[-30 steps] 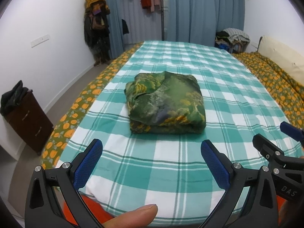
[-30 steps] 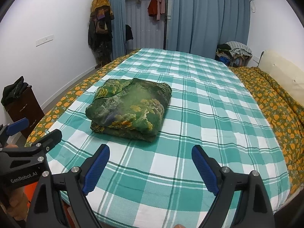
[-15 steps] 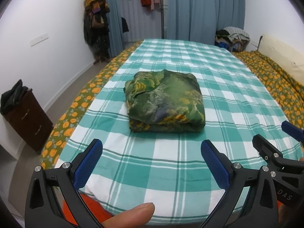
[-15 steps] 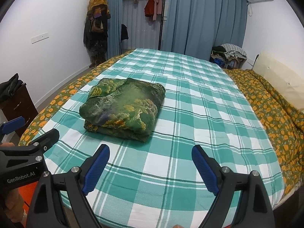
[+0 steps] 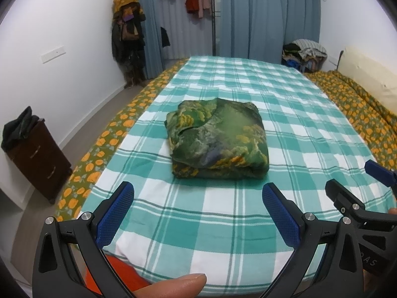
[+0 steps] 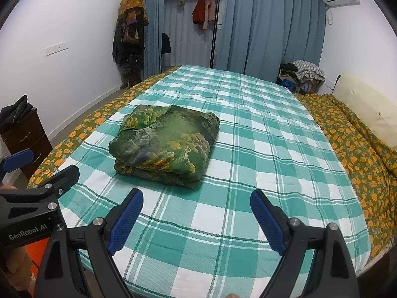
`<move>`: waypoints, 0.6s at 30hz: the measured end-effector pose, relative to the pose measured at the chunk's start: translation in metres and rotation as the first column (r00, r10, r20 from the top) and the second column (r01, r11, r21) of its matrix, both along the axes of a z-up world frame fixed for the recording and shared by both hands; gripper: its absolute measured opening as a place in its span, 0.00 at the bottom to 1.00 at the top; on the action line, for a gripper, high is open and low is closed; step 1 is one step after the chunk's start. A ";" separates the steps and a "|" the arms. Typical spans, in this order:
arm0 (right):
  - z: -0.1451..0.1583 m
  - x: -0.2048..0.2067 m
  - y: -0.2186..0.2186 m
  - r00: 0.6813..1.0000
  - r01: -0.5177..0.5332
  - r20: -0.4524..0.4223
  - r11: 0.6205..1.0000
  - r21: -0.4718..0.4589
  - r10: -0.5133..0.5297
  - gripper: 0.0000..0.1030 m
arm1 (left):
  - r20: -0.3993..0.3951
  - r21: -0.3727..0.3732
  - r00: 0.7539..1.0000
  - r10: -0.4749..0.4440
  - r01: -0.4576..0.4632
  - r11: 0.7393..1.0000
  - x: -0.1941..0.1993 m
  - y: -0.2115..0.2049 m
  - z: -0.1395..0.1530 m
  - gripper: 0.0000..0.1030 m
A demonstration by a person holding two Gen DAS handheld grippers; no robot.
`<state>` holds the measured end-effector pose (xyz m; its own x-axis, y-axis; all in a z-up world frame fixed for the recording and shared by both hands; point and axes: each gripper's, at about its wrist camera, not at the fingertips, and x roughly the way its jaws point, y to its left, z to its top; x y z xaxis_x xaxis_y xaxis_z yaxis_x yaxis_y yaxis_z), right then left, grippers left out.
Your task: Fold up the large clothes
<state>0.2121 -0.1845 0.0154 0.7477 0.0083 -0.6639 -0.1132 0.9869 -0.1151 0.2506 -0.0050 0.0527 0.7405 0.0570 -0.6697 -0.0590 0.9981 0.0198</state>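
A green garment with yellow print (image 5: 218,140) (image 6: 165,146) lies folded into a thick square bundle on the teal and white checked bed sheet (image 5: 248,87) (image 6: 260,124). My left gripper (image 5: 198,196) hovers over the bed's near edge, short of the bundle, its blue-padded jaws wide open and empty. My right gripper (image 6: 197,200) is beside it to the right, likewise open with nothing between its pads, the bundle ahead and to its left. Each gripper shows at the edge of the other's view.
An orange-flowered quilt (image 6: 359,144) runs along the bed's right side below a cream headboard (image 6: 367,104). A dark wooden cabinet (image 5: 37,156) stands on the left by the wall. Blue curtains (image 6: 268,24), a coat rack (image 5: 127,37) and a clothes pile (image 6: 302,72) stand beyond the bed.
Both views have tilted up and pulled back a little, so the bundle sits slightly farther away. The jaws have kept their width and the garment has not moved.
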 end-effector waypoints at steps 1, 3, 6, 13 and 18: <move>0.001 0.000 0.000 1.000 0.001 0.002 1.000 0.000 -0.001 0.87 | 0.002 0.002 1.000 0.002 -0.002 1.000 0.000 0.000 0.000 1.00; 0.002 -0.001 0.001 1.000 0.002 0.006 1.000 -0.001 -0.002 0.87 | 0.004 0.004 1.000 0.004 -0.004 1.000 0.000 0.001 0.001 1.00; 0.004 -0.001 0.001 1.000 0.002 0.011 1.000 0.001 -0.002 0.87 | 0.008 0.001 1.000 0.005 -0.005 1.000 0.000 0.001 0.002 1.00; 0.006 0.001 -0.002 1.000 0.015 0.013 1.000 0.006 -0.015 0.87 | 0.011 0.001 1.000 0.007 -0.007 1.000 0.000 0.001 0.003 1.00; 0.005 0.003 -0.005 1.000 0.025 0.007 1.000 0.010 -0.025 0.87 | 0.008 0.002 1.000 0.014 -0.014 1.000 0.001 0.002 0.004 1.00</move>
